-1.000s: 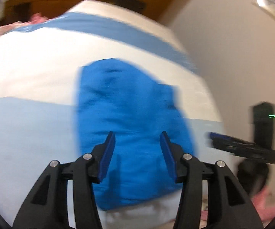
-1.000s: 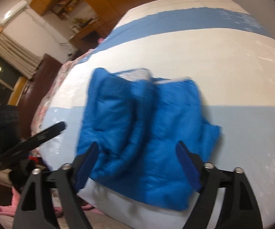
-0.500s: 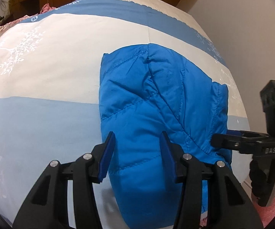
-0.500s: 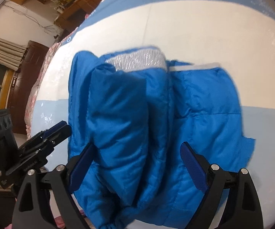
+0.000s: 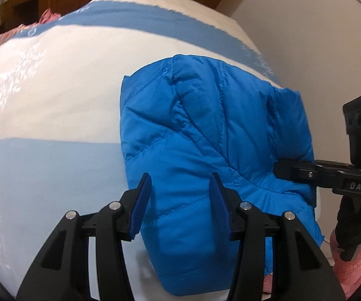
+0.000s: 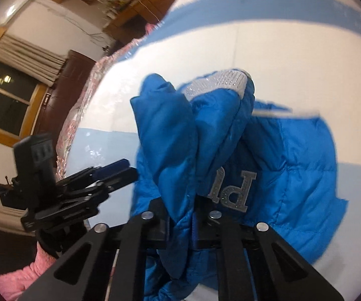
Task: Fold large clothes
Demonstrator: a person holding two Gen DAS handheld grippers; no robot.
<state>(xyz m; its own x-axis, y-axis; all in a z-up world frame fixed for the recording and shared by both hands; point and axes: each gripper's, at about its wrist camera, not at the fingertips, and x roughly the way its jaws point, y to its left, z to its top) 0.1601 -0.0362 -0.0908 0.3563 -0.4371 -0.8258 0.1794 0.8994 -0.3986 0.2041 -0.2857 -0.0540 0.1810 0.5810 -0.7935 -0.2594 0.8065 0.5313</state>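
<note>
Right hand-held gripper [image 6: 180, 215] just closed, clamped on blue jacket [image 6: 293, 165] fold, frame bottom; left hand-held gripper [image 5: 180, 200] apart, empty. Next: carry fold across.

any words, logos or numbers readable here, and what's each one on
"DAS": on the black body of the right gripper, in the left wrist view.
"Pd"-like grey letters, upside down, partly hidden in a fold: on the blue jacket.
Round mark on the bedspread blue stripe: too blurred.
</note>
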